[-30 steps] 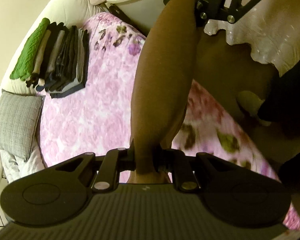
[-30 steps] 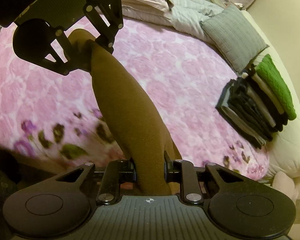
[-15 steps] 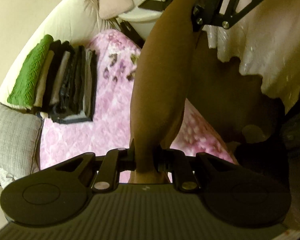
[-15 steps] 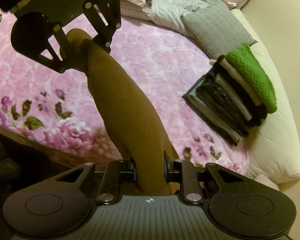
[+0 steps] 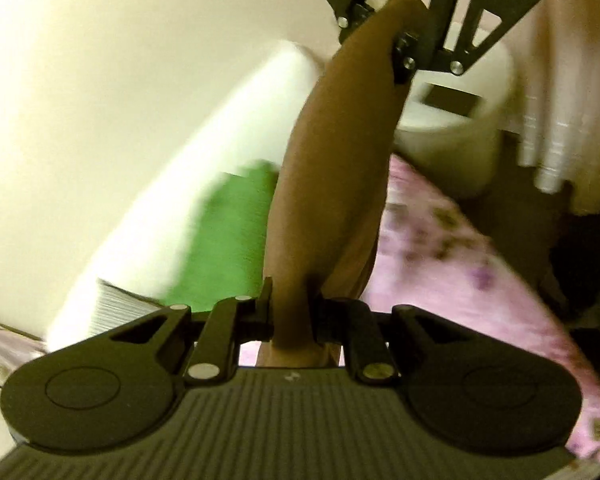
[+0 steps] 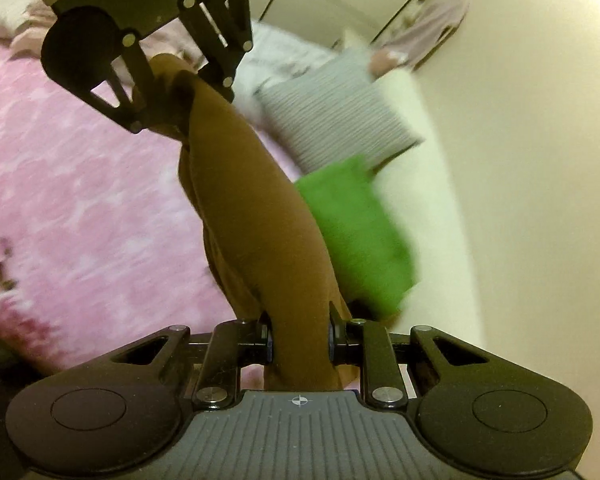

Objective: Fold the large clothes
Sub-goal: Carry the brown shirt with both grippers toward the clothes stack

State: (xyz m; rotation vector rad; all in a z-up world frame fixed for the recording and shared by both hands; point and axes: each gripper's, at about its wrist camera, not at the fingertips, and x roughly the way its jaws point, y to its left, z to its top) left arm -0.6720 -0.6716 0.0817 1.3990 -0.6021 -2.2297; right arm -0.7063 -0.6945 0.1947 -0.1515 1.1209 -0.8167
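Right now my left gripper (image 5: 292,320) and my right gripper (image 6: 299,338) are each clamped nearly closed on an end of the folded brown fabric garment (image 6: 256,236), which stretches between them above the pink floral quilted bedspread (image 6: 80,208), beside a blurred green knitted piece (image 6: 356,232).

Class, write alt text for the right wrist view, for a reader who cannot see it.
A brown garment stretches taut between two tools: the right tool clamps its near end, the left tool grips its far end. Below lie a pink floral bedspread, a folded green knit and a grey cushion, all motion-blurred.
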